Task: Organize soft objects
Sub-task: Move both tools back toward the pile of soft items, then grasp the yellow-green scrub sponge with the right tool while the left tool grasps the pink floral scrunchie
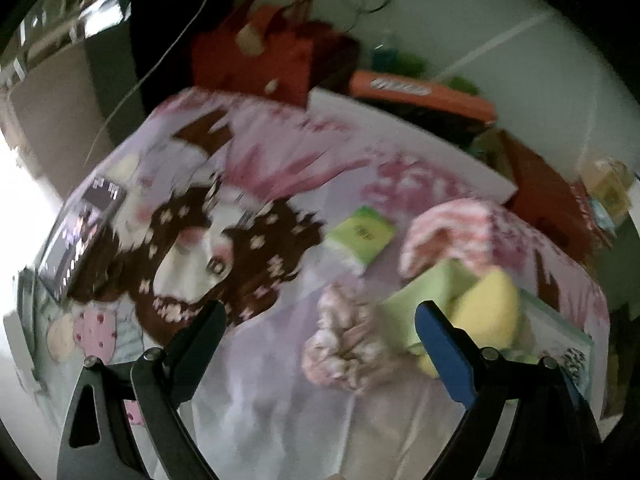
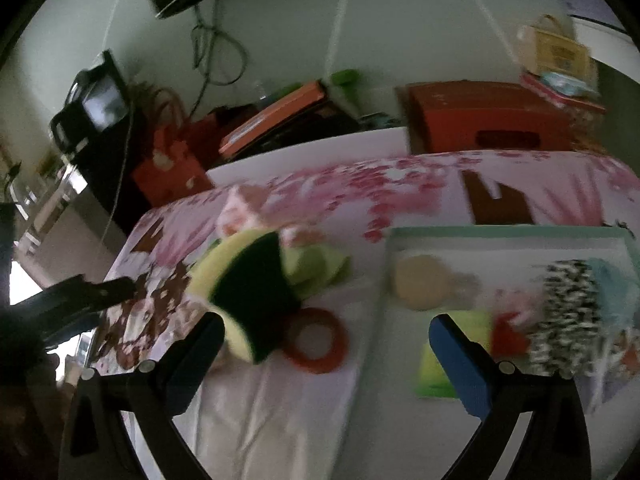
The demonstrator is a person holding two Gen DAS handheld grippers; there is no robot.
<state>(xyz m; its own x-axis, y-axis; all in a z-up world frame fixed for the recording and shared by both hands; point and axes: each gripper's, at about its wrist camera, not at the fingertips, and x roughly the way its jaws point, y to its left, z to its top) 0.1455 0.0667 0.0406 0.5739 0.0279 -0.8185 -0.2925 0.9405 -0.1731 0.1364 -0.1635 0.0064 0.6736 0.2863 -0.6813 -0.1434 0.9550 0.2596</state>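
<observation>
Soft items lie on a pink printed sheet [image 1: 280, 152]. In the left wrist view my left gripper [image 1: 320, 316] is open above the sheet, nothing between its fingers. Just right of it lie a pink crumpled cloth [image 1: 344, 344], a yellow sponge [image 1: 488, 312], a green cloth [image 1: 424, 300] and a pink-white striped cloth [image 1: 448, 224]. In the right wrist view my right gripper [image 2: 326, 330] is open and empty. A yellow sponge with a dark green face [image 2: 248, 292] sits by its left finger, next to a red ring [image 2: 316, 344]. A white tray [image 2: 500, 244] holds a beige round pad [image 2: 420, 280] and a zebra-patterned cloth [image 2: 568, 312].
A green packet [image 1: 360, 236] and a phone [image 1: 80, 232] lie on the sheet. Red bags [image 1: 256, 60], an orange box [image 1: 420, 94] and a red box [image 2: 492, 116] crowd the far edge against the wall. The other gripper's dark arm [image 2: 72, 300] shows at left.
</observation>
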